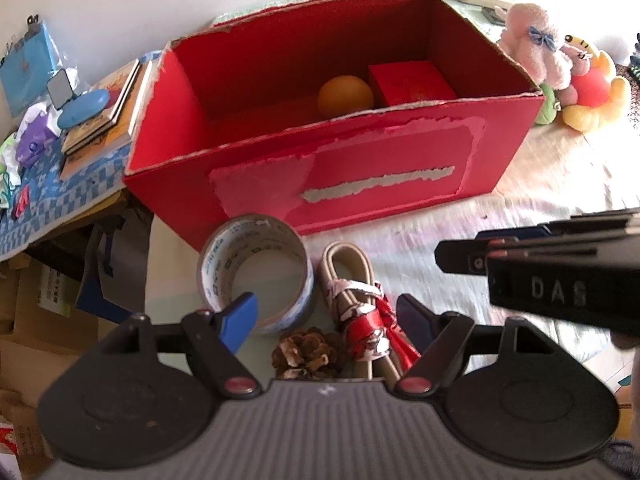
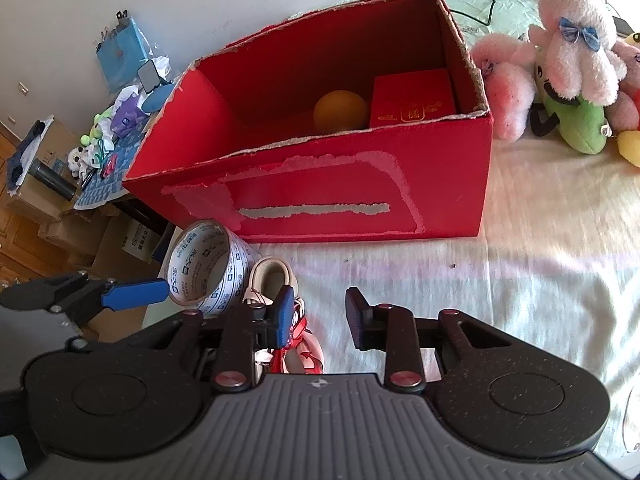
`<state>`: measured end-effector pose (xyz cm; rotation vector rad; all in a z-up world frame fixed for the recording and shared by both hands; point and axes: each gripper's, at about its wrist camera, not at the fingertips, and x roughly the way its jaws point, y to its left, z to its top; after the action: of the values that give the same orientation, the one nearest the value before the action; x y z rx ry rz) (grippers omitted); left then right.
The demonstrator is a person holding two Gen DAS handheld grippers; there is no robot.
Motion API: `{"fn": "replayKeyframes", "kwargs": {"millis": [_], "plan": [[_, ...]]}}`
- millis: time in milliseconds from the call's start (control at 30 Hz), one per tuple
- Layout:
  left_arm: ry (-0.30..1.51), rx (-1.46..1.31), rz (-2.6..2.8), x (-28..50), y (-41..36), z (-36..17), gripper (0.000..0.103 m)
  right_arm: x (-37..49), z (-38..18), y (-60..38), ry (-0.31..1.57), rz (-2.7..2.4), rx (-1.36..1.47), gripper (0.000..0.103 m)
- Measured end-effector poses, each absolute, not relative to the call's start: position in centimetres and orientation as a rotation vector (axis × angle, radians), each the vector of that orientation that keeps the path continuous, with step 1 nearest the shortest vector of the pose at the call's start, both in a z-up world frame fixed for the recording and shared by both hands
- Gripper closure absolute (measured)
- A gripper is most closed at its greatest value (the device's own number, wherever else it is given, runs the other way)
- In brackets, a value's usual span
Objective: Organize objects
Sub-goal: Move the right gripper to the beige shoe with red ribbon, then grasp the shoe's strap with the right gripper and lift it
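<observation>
Below the red box, on the pale sheet, lie a tape roll, a tied strap bundle and a pinecone. Left gripper jaws spread wide: bundle and pinecone between them, untouched; one blue finger overlaps the roll. Right gripper jaws part-open, nothing between; bundle just left of it. Box holds an orange ball and small red box.

the red box was matt cardboard with torn, rough paper edges. the tape roll looked glossy and smooth, the bed soft cloth, the toys fluffy plush.
</observation>
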<state>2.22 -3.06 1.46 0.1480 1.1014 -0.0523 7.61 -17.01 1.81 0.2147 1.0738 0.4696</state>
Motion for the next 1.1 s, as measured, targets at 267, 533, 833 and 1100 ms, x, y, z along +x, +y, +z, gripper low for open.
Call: {"fn": "replayKeyframes", "kwargs": {"millis": [267, 533, 833, 1100], "plan": [[1.088, 0.042, -0.163, -0.1, -1.1, 1.3, 0.027, 8.0, 0.4, -16.9, 1.129, 0.522, 0.245, 0.072], [1.135, -0.006, -0.232, -0.3, -1.6, -0.2, 0.027, 8.3, -0.5, -15.4, 1.176, 0.586, 0.253, 0.071], [1.191, -0.070, -0.254, 0.3, -1.2, -1.7, 0.025, 8.6, -1.8, -14.5, 1.242, 0.622, 0.286, 0.070], [1.161, -0.166, -0.293, 0.3, 0.2, -1.4, 0.025, 8.7, -2.9, -13.8, 1.273, 0.617, 0.311, 0.060]]}}
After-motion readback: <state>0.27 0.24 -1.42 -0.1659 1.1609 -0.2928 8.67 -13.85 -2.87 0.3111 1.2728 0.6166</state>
